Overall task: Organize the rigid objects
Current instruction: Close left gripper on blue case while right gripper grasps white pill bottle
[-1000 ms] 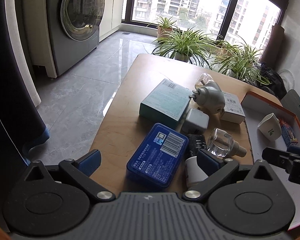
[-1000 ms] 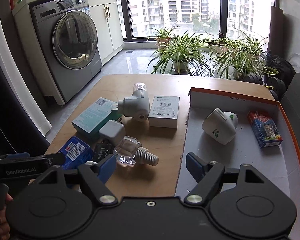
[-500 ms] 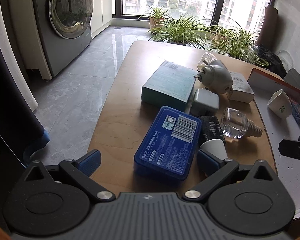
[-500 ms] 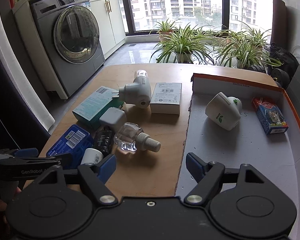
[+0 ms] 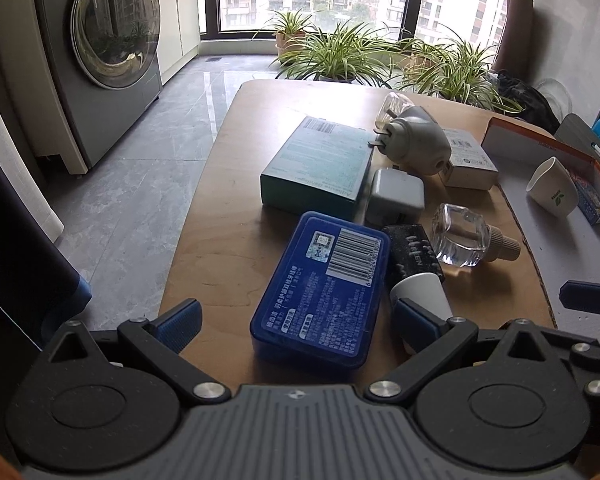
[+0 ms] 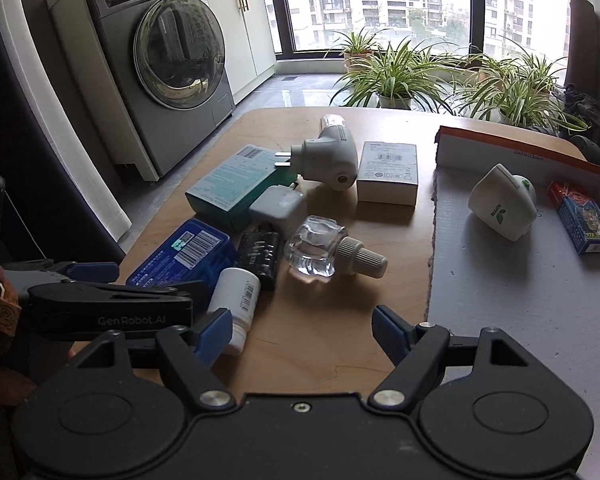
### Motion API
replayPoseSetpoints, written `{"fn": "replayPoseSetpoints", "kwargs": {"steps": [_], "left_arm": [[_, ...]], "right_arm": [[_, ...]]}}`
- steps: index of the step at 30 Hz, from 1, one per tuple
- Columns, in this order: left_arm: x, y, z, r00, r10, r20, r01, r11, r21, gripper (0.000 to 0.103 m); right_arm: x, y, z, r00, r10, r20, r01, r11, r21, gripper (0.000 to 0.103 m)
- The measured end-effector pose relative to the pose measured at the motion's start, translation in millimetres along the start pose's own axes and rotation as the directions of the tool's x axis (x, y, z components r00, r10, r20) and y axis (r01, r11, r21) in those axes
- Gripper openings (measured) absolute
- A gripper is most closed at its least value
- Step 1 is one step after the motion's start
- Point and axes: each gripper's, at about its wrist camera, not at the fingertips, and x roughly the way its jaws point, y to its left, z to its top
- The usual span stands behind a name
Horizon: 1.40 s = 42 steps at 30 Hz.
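Observation:
My left gripper (image 5: 296, 318) is open, its fingers on either side of the near end of a blue plastic case (image 5: 324, 288). The case (image 6: 184, 252) lies flat on the wooden table (image 5: 236, 208). A small white bottle (image 5: 420, 292) lies against the right finger. Beyond lie a black case (image 5: 412, 252), a clear glass bottle (image 5: 460, 240), a grey adapter (image 5: 396, 196), a teal box (image 5: 320, 164), a grey plug-in device (image 5: 416, 140) and a white box (image 5: 468, 158). My right gripper (image 6: 302, 330) is open and empty above bare table.
A shallow cardboard tray with an orange rim (image 6: 516, 156) lies on the right; it holds a white plug-in device (image 6: 504, 204) and a blue card box (image 6: 584, 216). A washing machine (image 6: 168, 52) stands at left, potted plants (image 6: 396, 76) beyond the table.
My left gripper has moved forward, so the blue case now sits between its fingers. My right gripper has moved slightly nearer the objects. No object has moved.

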Motion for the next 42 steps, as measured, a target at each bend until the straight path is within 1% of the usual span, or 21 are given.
{"fn": "replayPoseSetpoints", "kwargs": {"steps": [4,7,15,23,24,25,26,27,28,29,31,32,34,37,39,42], "left_arm": [[1,5,0,1.0,0.013,-0.005,-0.013,1.0,-0.001,0.103],[2,10,0,1.0,0.001,-0.007,-0.001,1.0,-0.001,0.103],[6,11,1,1.0,-0.021,-0.005,0.021,0.999,0.026,0.103],[14,8,3,0.999,-0.045,0.003,0.044,0.995,0.086,0.103],[15,9,4,0.999,-0.052,0.006,0.051,0.995,0.089,0.101],[18,10,4,0.998,-0.065,0.0,0.065,0.994,0.091,0.092],[19,11,4,0.997,-0.076,-0.002,0.076,0.993,0.091,0.087],[18,11,4,0.996,-0.091,0.007,0.09,0.992,0.092,0.076],[17,11,4,0.995,-0.097,0.016,0.095,0.99,0.101,0.063],[15,12,4,0.995,-0.102,0.02,0.1,0.99,0.103,0.063],[12,17,3,0.992,-0.126,0.029,0.123,0.989,0.082,0.062],[9,20,3,0.991,-0.126,0.038,0.123,0.99,0.071,0.062],[2,24,0,0.992,-0.11,0.057,0.107,0.993,0.059,0.062],[-9,31,-1,0.992,-0.098,0.08,0.095,0.995,0.037,0.062],[-15,35,-2,0.993,-0.08,0.09,0.078,0.997,0.02,0.062],[-21,40,-4,0.994,-0.057,0.093,0.058,0.998,-0.012,0.062]], "right_arm": [[4,9,-2,1.0,-0.008,0.004,0.008,1.0,-0.001,0.091],[6,11,-4,1.0,0.001,0.001,-0.001,1.0,0.013,0.091],[10,11,-7,1.0,-0.021,-0.011,0.021,1.0,0.018,0.091],[13,11,-11,0.999,-0.038,-0.014,0.038,0.998,0.043,0.091],[13,11,-12,0.999,-0.031,-0.015,0.032,0.999,0.044,0.091],[13,12,-12,1.0,-0.027,-0.016,0.028,0.999,0.044,0.091],[13,13,-13,1.0,-0.027,-0.015,0.027,0.999,0.041,0.091],[14,15,-13,1.0,-0.027,-0.013,0.028,0.999,0.035,0.091],[15,16,-12,1.0,-0.026,-0.011,0.026,0.999,0.03,0.091],[16,18,-12,1.0,-0.02,-0.01,0.02,0.999,0.025,0.091],[19,21,-11,1.0,-0.008,-0.012,0.008,1.0,0.021,0.091],[22,23,-10,1.0,-0.002,-0.012,0.002,1.0,0.021,0.091],[28,27,-8,1.0,0.016,-0.013,-0.015,1.0,0.012,0.091],[40,33,-3,1.0,0.021,-0.015,-0.02,1.0,0.006,0.09],[49,34,-1,0.999,0.025,-0.021,-0.024,1.0,0.011,0.081],[55,36,0,1.0,0.011,-0.014,-0.011,1.0,-0.006,0.043]]}}
